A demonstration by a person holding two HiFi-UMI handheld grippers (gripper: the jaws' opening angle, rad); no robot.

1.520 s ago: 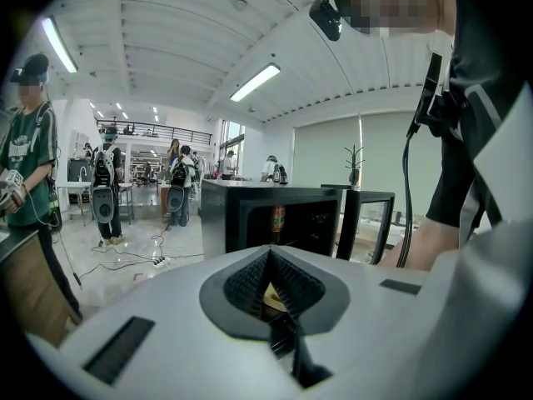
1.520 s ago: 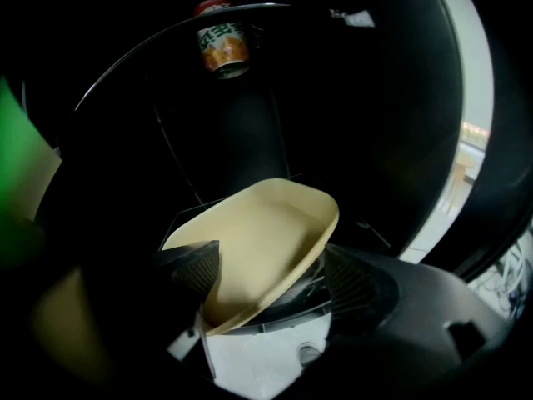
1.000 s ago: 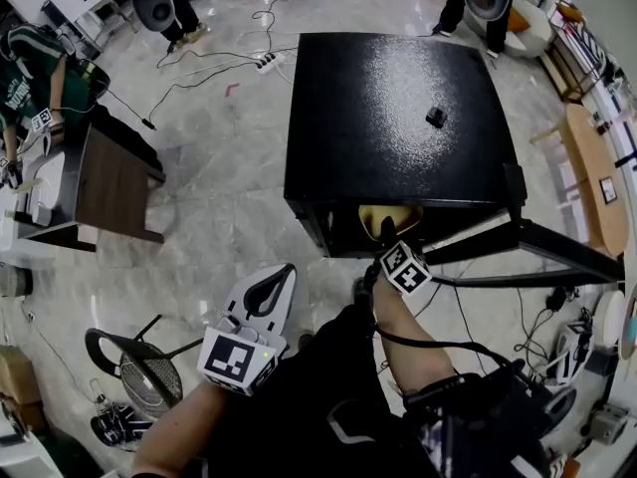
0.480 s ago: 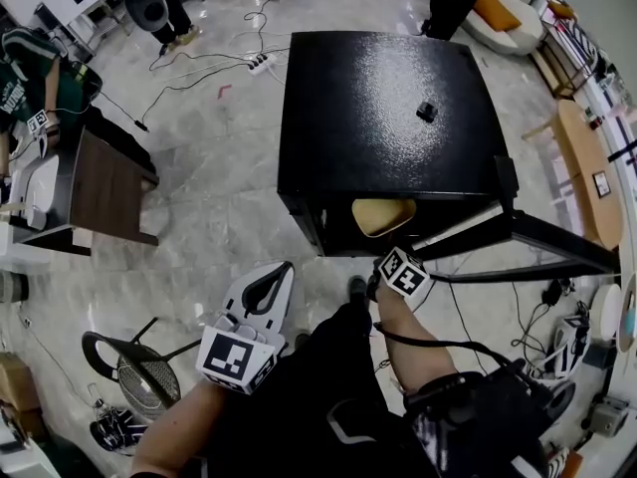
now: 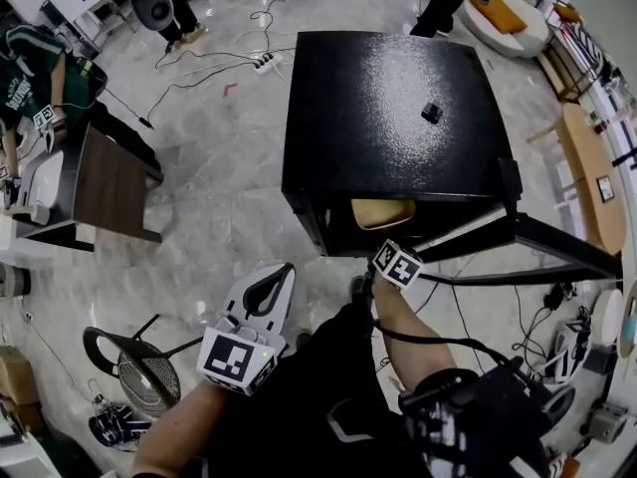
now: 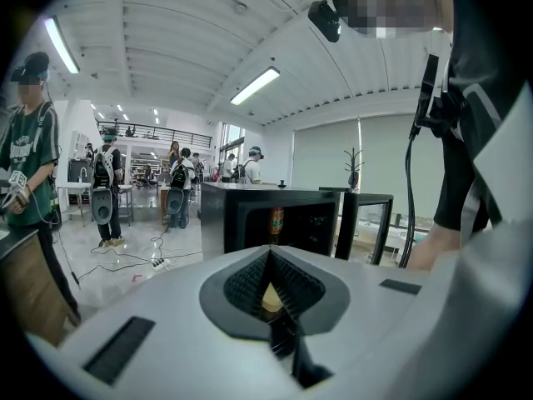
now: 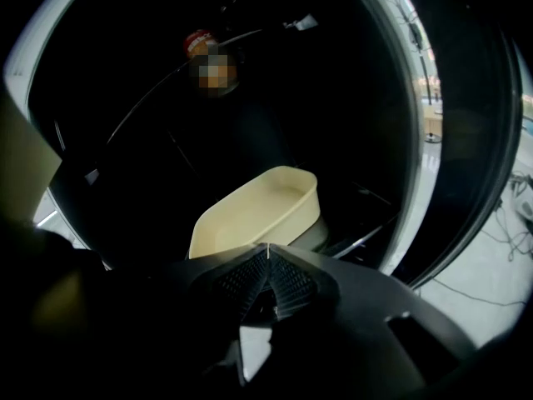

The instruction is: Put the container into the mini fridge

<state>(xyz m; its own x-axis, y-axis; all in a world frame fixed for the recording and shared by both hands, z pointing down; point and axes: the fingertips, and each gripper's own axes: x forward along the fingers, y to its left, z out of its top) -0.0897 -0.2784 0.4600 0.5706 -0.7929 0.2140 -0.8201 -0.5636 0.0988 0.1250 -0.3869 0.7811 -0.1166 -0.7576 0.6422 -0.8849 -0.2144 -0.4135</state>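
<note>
Cream oval plastic container [image 7: 258, 211] sits inside the black mini fridge [image 5: 388, 88], just ahead of the jaws of the right gripper [image 7: 267, 247]. Those jaws have just been closing and are pressed together on nothing, so the container looks put away. The left gripper [image 6: 271, 250] has its jaws pressed together too, with no job here.

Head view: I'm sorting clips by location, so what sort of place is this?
Probably an open lab or office hall used for recording, not a home: a power strip with cables trailing over the polished floor, other people wearing gear, and the mini fridge standing alone mid-floor.
</note>
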